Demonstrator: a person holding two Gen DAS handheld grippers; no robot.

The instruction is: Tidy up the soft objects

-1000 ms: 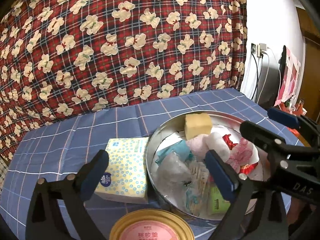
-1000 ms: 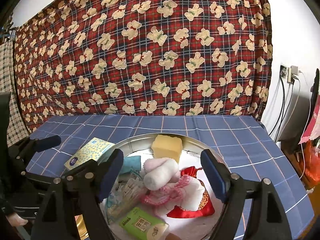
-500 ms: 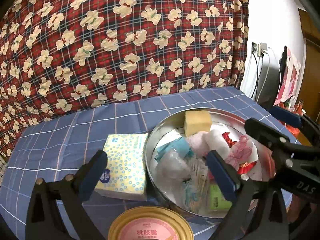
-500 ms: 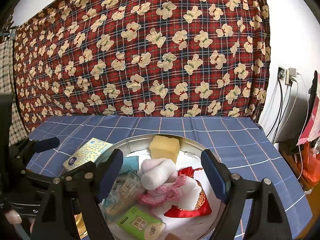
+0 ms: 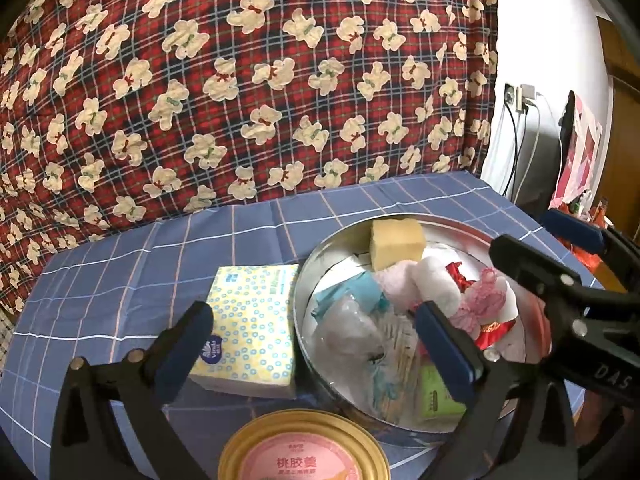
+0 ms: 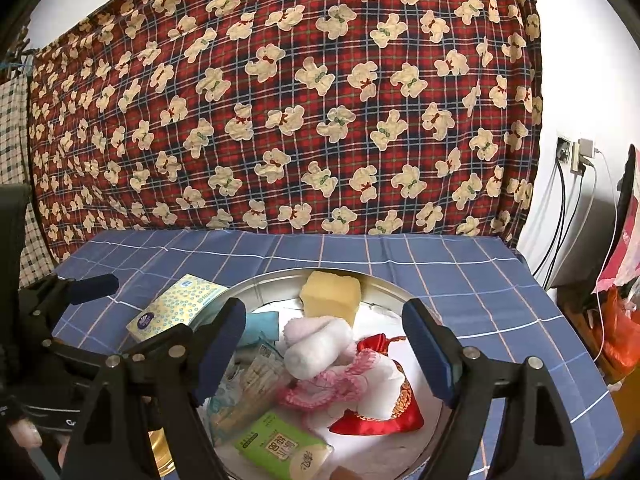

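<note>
A round metal tin (image 5: 452,226) (image 6: 384,286) on the blue checked cloth holds soft things: a yellow sponge (image 5: 396,242) (image 6: 331,296), a rolled white towel (image 5: 436,284) (image 6: 318,346), a pink lace cloth (image 6: 340,384), a red pouch (image 6: 380,420), a green tissue pack (image 6: 280,446) and clear bags (image 5: 352,328). A yellow tissue pack (image 5: 250,320) (image 6: 176,310) lies left of the tin. My left gripper (image 5: 312,344) is open, above the tin's left rim. My right gripper (image 6: 324,344) is open over the tin, empty.
A gold-rimmed can lid with pink label (image 5: 304,452) sits at the near edge. A red bear-print cloth (image 6: 280,100) hangs behind the table. Cables and a wall socket (image 6: 576,156) are at the right, with bags (image 6: 616,336) past the table's right edge.
Both grippers have lifted and drawn back a little, so the table contents sit lower in view. Both stay open and nothing was picked up.
</note>
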